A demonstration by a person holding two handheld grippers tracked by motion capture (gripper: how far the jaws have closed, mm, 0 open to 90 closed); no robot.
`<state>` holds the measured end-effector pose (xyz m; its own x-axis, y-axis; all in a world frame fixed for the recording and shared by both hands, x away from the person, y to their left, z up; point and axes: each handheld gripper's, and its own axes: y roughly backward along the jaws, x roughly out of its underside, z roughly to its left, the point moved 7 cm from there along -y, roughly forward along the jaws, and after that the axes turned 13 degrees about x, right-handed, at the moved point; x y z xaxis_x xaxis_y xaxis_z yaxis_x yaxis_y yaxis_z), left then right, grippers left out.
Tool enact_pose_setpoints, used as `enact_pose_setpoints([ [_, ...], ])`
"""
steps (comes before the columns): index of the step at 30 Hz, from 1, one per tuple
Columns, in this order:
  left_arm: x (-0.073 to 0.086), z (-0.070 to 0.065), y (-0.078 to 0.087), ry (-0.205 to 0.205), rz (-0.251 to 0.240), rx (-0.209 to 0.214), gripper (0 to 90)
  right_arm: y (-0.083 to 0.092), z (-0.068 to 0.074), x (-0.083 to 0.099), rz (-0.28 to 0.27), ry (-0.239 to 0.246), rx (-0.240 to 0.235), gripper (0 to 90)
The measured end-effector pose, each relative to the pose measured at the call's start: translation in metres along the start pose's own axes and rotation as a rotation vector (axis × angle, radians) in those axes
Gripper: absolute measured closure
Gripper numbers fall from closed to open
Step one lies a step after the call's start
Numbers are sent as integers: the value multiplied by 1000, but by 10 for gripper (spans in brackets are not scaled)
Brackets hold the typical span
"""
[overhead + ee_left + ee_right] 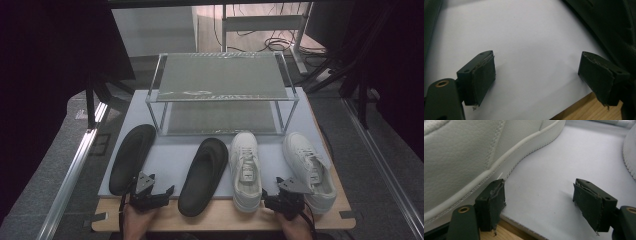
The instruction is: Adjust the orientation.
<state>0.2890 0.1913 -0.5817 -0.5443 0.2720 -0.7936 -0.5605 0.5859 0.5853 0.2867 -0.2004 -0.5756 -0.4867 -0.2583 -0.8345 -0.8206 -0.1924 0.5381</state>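
While both grippers sit low at the near edge of the counter [220, 220], we've got four pieces of footwear lined up on a pale mat [170, 160]: two black slippers and two white sneakers. Our right gripper [284, 199] sits between the sneakers, jaws spread wide with nothing in them. In the right gripper view the left sneaker [469, 157] looms huge, cropped by the frame, and one jaw stands just beside its sole; we can't tell if it's actually touching. The right sneaker [630, 155] is just a sliver at the frame's edge there.

Our left gripper [149, 195] sits between the slippers, jaws also apart and empty. Its own view is mostly mat, with the right slipper [614, 27] as a dark, murky mass in the corner, hard to read. The left slipper [131, 157] has its heel partly hidden behind the gripper in the high view.

Behind everything stands a two-tier rack [222, 80], its lower shelf partly covered by the upper one. Surroundings are too dark to make out.
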Motion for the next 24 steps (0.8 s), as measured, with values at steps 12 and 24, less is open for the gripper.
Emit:
enact_pose_setpoints([
  [12,-9,1,10,5,-14,18,192,0,0,0,1,-1,-2,254],
  [24,-17,9,21,14,-17,12,195,0,0,0,1,-1,-3,253],
])
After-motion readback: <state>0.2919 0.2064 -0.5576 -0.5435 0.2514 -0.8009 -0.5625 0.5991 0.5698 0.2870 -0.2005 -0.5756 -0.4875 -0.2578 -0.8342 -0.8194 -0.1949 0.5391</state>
